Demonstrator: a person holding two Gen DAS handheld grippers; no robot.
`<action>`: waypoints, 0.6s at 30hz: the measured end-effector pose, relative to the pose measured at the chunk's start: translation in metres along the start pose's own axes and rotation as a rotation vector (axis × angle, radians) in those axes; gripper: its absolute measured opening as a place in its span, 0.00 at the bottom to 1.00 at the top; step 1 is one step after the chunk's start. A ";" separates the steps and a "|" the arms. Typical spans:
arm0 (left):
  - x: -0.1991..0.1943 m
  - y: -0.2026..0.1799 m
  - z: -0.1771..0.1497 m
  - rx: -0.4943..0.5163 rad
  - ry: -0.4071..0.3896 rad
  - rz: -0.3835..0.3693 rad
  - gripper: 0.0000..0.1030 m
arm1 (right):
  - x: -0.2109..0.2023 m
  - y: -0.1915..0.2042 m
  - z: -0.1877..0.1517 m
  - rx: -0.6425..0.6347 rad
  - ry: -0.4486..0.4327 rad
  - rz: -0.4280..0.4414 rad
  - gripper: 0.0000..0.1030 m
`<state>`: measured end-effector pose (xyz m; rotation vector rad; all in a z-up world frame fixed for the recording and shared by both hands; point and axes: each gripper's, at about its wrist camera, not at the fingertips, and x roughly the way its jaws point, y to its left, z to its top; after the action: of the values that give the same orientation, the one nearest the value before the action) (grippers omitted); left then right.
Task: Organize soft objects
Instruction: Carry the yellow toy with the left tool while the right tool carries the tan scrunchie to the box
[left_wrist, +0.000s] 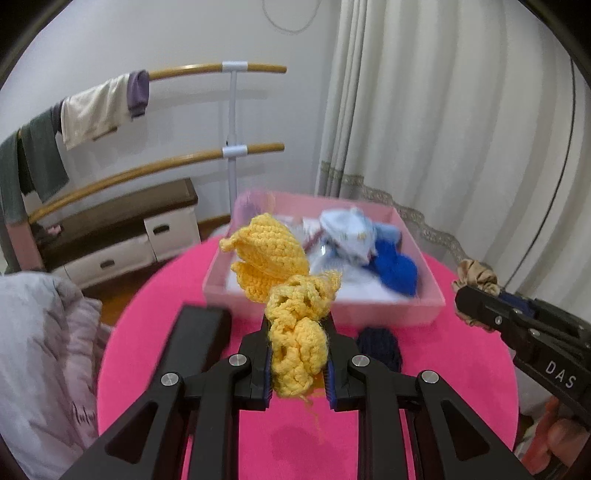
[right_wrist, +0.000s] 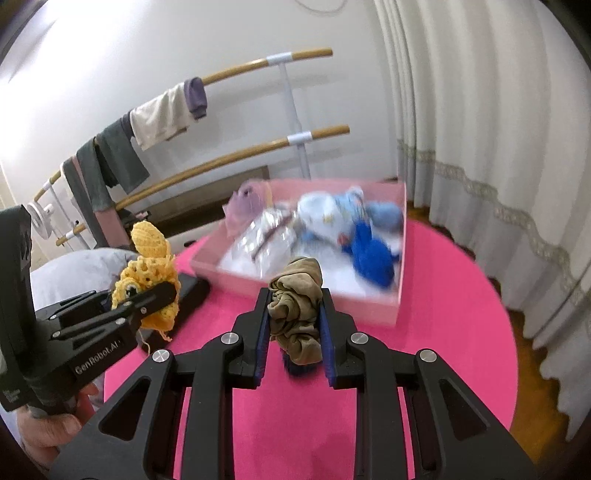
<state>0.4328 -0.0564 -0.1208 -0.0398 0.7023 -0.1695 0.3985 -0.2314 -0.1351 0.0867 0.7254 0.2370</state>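
Note:
My left gripper (left_wrist: 298, 354) is shut on a yellow crochet toy (left_wrist: 291, 295) and holds it above the pink round table (left_wrist: 155, 317), just short of the pink box (left_wrist: 369, 306). It also shows in the right wrist view (right_wrist: 147, 280). My right gripper (right_wrist: 293, 328) is shut on a tan scrunchie (right_wrist: 297, 306), raised over the table in front of the box (right_wrist: 325, 299). The box holds a blue knit item (right_wrist: 373, 258), pale blue printed cloth (right_wrist: 332, 214), a clear packet (right_wrist: 266, 240) and a lilac item (right_wrist: 243, 206).
A dark navy soft item (left_wrist: 380, 347) lies on the table before the box. A black block (left_wrist: 199, 336) lies at the table's left. A grey duvet (left_wrist: 40, 350) is left of the table. A wooden barre rack with hung clothes (left_wrist: 96, 110), a low drawer bench (left_wrist: 122, 236) and curtains (left_wrist: 443, 129) stand behind.

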 end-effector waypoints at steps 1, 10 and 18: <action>0.000 -0.001 0.005 0.003 -0.007 0.002 0.17 | 0.001 0.000 0.008 -0.005 -0.007 0.001 0.21; 0.022 -0.017 0.050 0.028 -0.038 -0.001 0.17 | 0.029 -0.007 0.056 -0.005 0.000 -0.004 0.21; 0.078 -0.022 0.077 0.012 0.010 -0.005 0.17 | 0.067 -0.023 0.068 0.029 0.059 -0.006 0.21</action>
<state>0.5382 -0.0930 -0.1098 -0.0293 0.7111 -0.1787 0.4970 -0.2371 -0.1313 0.1051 0.7874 0.2244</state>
